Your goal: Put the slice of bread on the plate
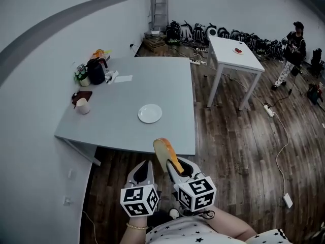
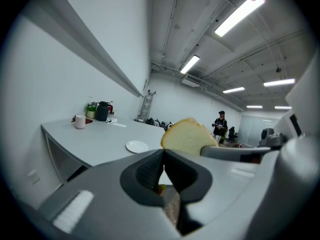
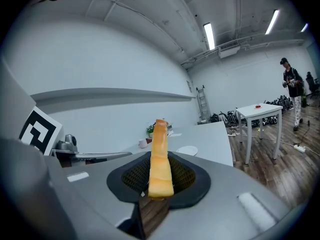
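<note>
Grey table point(image 1: 152, 85) ahead, right tool point(image 1: 175, 169) near level with upright bread slice point(image 1: 165, 151).

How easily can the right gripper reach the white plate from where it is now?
Probably yes, easily. The right gripper, shut on the bread slice, is just off the near edge of the table. The plate lies ahead on it, and nothing stands between them.

My right hand-held gripper point(image 1: 171, 162) holds the slice of bread point(image 1: 163, 149) before the table point(image 1: 152, 80); the plate point(image 1: 150, 113) lies beyond, a cup point(image 1: 83, 106) far left.
</note>
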A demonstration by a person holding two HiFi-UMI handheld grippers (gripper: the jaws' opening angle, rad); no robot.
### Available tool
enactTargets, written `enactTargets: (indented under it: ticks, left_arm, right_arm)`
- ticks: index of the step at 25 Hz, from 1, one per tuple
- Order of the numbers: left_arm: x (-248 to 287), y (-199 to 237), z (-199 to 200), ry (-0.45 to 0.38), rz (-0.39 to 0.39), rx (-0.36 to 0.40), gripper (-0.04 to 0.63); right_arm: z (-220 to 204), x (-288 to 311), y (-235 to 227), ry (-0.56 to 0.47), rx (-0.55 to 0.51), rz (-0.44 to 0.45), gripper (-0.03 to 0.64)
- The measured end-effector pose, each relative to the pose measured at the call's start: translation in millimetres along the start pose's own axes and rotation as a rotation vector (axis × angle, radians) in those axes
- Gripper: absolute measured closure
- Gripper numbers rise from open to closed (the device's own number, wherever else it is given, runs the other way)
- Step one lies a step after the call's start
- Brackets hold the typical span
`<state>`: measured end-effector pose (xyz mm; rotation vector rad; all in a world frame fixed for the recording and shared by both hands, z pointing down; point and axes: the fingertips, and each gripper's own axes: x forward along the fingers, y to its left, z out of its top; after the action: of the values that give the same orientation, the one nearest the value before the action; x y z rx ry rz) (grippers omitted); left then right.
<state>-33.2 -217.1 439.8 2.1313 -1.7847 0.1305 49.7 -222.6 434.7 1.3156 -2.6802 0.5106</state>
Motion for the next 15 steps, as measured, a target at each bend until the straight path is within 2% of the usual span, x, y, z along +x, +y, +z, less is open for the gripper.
enactTargets:
  ticks: [8,15]
  left_arm:
    - [27,12,4,0.014,0.024,-0.010,0.588]
    - [82,42,9,0.042,0.009,-0.005,0.588]
  right_arm:
    - [2,30,-23,0.023,0.014,0.000,0.531]
    - [4,85,-47,0.055,0.028,-0.020,0.531]
